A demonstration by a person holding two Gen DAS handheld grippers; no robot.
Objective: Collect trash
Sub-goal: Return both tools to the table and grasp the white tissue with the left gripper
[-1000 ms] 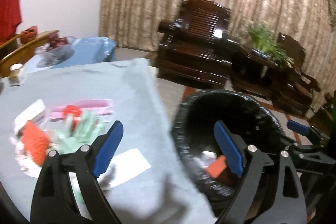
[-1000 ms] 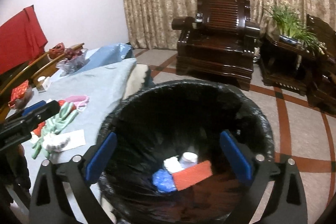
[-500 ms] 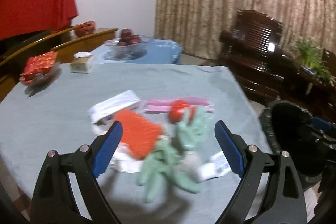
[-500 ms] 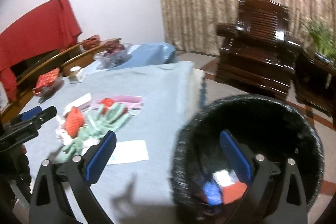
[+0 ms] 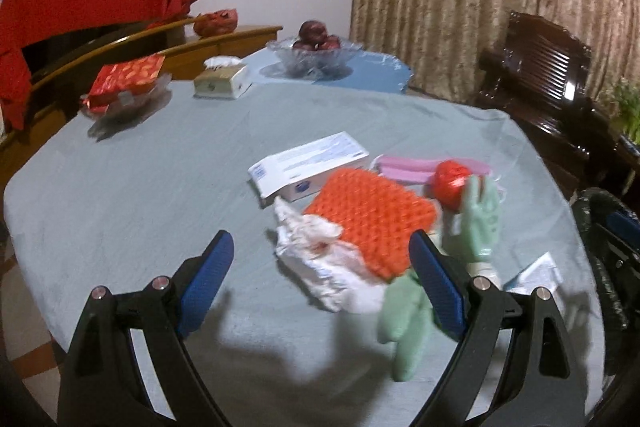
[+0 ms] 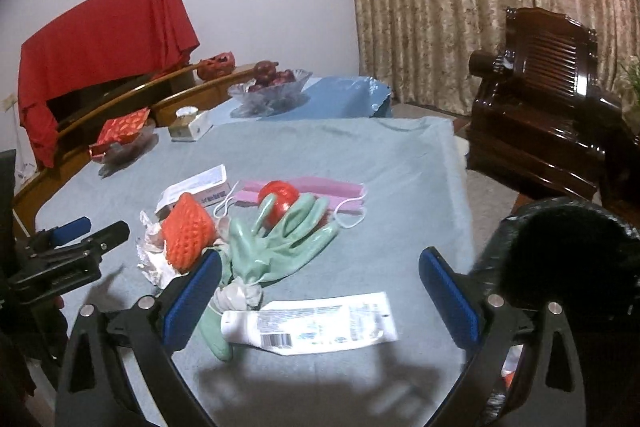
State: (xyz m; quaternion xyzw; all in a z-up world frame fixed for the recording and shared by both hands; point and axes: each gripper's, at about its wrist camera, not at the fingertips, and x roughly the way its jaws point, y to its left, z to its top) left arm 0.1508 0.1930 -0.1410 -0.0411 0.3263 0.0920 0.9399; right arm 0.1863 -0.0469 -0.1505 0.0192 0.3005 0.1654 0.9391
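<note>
Trash lies on the grey-blue tablecloth: an orange foam net, crumpled white paper, a green rubber glove, a red ball, a pink face mask, a white carton and a flattened white tube. My left gripper is open and empty, just short of the paper and foam net. My right gripper is open and empty over the tube. The black-lined bin stands at the table's right edge.
At the table's far side stand a glass fruit bowl, a tissue box and a red packet on a tray. A dark wooden armchair stands right. A red cloth hangs behind a wooden rail.
Both grippers swung left from over the bin to the table. The left one now faces the trash pile close up; the right one is over the tube, the bin at its right.
</note>
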